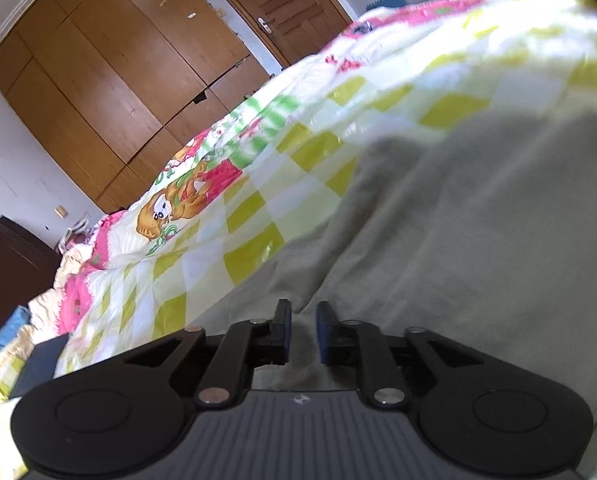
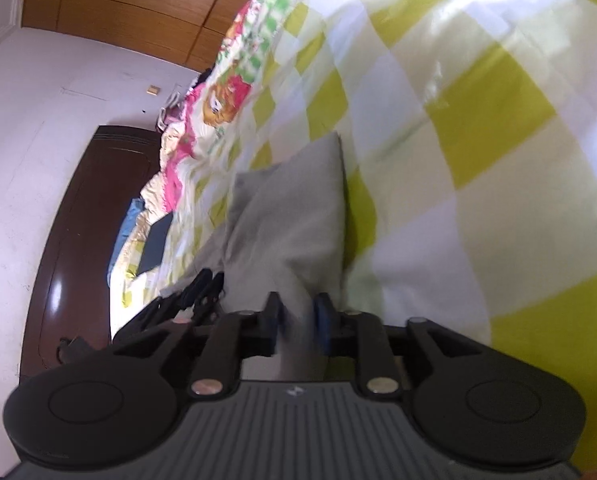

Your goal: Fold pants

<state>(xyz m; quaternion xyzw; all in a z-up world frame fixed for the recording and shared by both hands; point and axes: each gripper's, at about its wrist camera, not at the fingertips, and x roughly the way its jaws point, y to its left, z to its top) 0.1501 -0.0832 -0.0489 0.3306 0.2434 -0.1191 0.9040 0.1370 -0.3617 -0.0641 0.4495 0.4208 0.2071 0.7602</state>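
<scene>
The grey pants (image 1: 458, 240) lie on a bed with a yellow-and-white checked quilt (image 1: 258, 248). My left gripper (image 1: 303, 312) has its two fingers close together with a fold of the grey cloth between them. In the right wrist view the pants (image 2: 294, 208) hang or stretch away from my right gripper (image 2: 296, 312), whose fingers are shut on the cloth. The left gripper (image 2: 202, 292) shows beside it at the left, also on the cloth.
A dark flat object (image 2: 156, 242) lies on the quilt (image 2: 478, 128) near the headboard (image 2: 70, 240). A wooden wardrobe (image 1: 110, 60) and a door (image 1: 286, 8) stand beyond the bed. A cartoon print (image 1: 170, 208) marks the quilt's far side.
</scene>
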